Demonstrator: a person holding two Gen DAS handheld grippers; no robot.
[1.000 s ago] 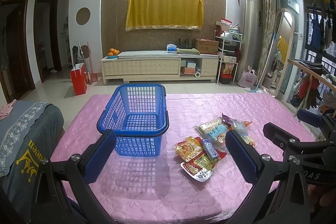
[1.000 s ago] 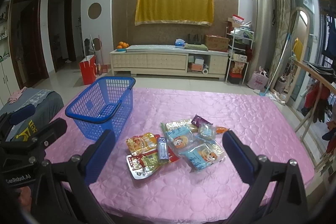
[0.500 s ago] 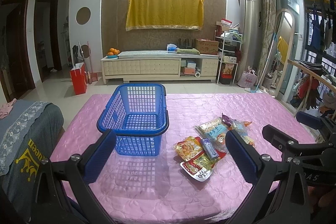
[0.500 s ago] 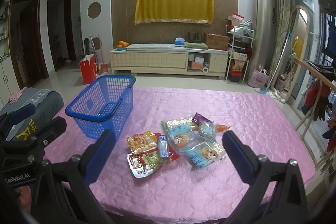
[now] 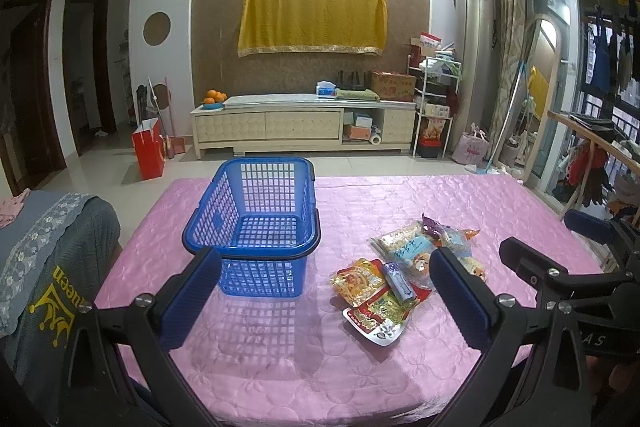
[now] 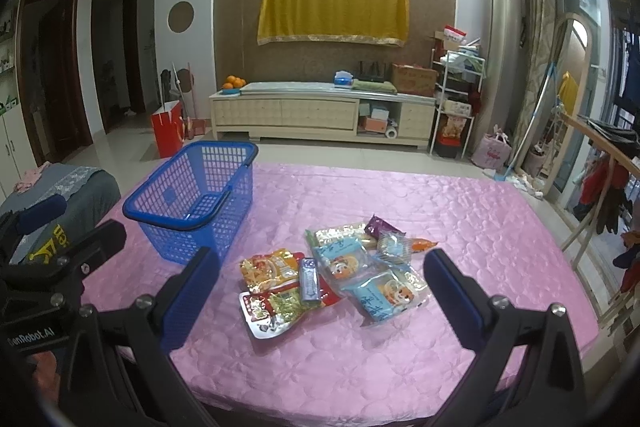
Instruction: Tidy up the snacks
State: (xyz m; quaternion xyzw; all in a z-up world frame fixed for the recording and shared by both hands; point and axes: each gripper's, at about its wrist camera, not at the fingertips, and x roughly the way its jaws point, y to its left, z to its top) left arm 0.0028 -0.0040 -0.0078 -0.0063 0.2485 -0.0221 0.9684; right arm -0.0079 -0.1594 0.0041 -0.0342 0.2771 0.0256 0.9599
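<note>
I hold my left tongs [image 5: 324, 293] and right tongs [image 6: 316, 297] wide open and empty above the near edge of the pink table [image 6: 480, 227]. An empty blue basket [image 5: 256, 223] stands at far left. The pile of snack packets [image 6: 340, 275] lies just right of it, apart from the basket.

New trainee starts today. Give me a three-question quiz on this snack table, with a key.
1. True or false: the blue basket already holds some snack packets.
2. Multiple choice: the pile of snack packets lies (A) inside the basket, (B) on the pink tablecloth beside the basket, on the right gripper's side, (C) on the floor.
3. Fill in: the left gripper and the right gripper both have their jaws ____ and hold nothing.

Key: 1. False, the basket is empty. 2. B. 3. open.
</note>
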